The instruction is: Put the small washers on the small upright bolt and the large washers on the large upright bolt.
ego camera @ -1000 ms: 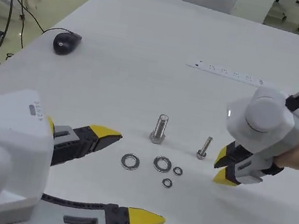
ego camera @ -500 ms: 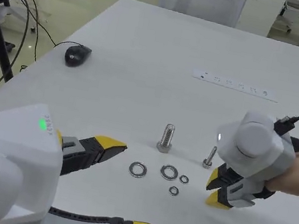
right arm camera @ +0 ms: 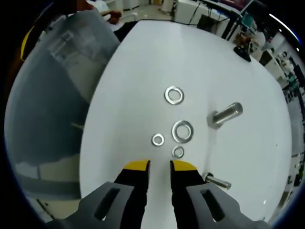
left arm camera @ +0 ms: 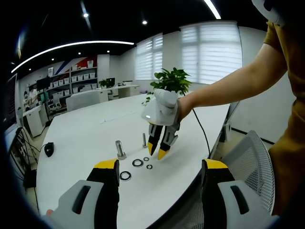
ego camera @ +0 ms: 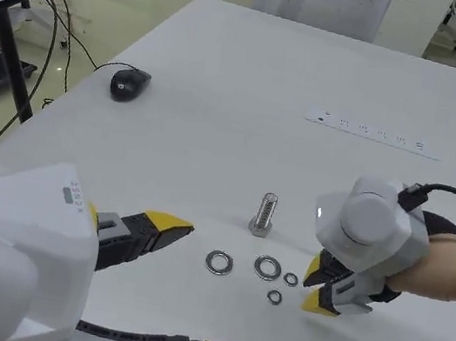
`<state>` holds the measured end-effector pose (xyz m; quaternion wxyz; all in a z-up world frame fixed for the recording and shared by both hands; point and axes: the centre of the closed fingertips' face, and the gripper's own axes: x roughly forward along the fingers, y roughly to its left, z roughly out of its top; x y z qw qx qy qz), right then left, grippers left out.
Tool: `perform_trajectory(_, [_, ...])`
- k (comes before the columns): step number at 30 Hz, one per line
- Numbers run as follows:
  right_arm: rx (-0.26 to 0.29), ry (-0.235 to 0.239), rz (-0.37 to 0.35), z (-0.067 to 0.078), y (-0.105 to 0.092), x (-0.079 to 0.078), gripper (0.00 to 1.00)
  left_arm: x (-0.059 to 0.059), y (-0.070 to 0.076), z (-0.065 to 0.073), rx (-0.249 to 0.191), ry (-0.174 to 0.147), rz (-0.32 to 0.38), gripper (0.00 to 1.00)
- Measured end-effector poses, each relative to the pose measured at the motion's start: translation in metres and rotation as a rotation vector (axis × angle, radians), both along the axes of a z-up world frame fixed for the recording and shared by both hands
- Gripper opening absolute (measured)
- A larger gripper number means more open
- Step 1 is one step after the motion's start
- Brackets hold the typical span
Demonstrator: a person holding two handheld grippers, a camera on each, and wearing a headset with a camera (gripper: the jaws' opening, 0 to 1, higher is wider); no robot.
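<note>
Jaws: left gripper (ego camera: pixel 219 297) stood wide, empty; right gripper (ego camera: pixel 311 289) narrow, empty.
Head view: large bolt (ego camera: pixel 264 213) upright on table (ego camera: pixel 224 90); large washers (ego camera: pixel 219 263) and small washers (ego camera: pixel 274 297) flat in front of it, right tips just beside the small ones.
Left gripper view: small bolt (left arm camera: pixel 144 140) upright near large bolt.
Right gripper view: all four washers lay loose, off both bolts.
</note>
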<state>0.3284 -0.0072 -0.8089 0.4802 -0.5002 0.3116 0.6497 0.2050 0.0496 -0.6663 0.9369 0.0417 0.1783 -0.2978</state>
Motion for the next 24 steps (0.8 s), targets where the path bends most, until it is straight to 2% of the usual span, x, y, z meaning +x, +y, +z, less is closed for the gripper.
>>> perform_trajectory(11, [-0.012, 0.007, 0.019, -0.006, 0.014, 0.018, 0.20, 0.009, 0.003, 0.000, -0.020, -0.003, 0.023, 0.69])
perform_trajectory(20, [-0.039, 0.029, 0.031, -0.018, 0.014, 0.020, 0.20, 0.012, 0.004, -0.005, -0.027, 0.008, 0.038, 0.69])
perform_trajectory(23, [-0.030, 0.046, 0.023, -0.017, 0.015, 0.020, 0.20, 0.013, 0.004, -0.007, -0.029, 0.012, 0.044, 0.69])
perform_trajectory(24, [-0.033, 0.067, 0.014, -0.017, 0.014, 0.017, 0.20, 0.014, 0.004, -0.007, -0.030, 0.013, 0.045, 0.69])
